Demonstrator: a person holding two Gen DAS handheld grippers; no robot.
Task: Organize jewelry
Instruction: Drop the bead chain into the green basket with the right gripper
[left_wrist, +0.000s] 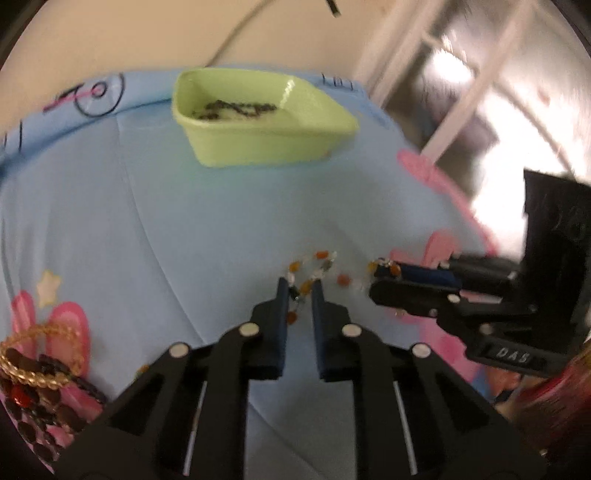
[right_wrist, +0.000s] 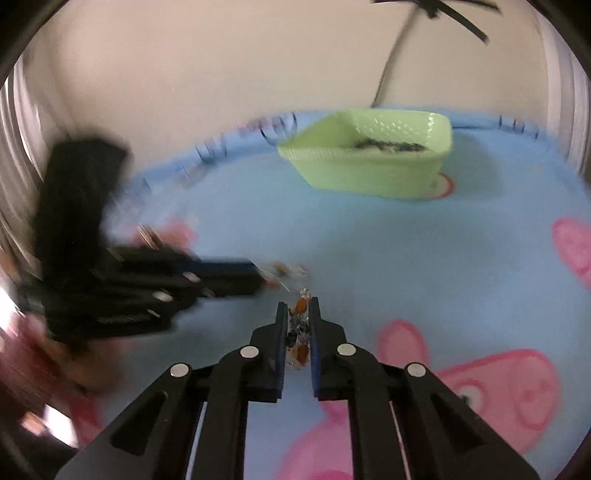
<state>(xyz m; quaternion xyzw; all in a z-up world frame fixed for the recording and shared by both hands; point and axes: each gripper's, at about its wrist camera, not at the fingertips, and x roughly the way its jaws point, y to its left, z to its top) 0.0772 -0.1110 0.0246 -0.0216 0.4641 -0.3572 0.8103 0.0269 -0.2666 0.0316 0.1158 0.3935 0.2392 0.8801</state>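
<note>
White "DAS" label (left_wrist: 514, 357) on right hand-held gripper (left_wrist: 380, 275)

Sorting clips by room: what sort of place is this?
Likely a bedroom at home: a blue cartoon-print bedsheet serves as the work surface, with a green tub for jewelry, a plain wall behind.
</note>
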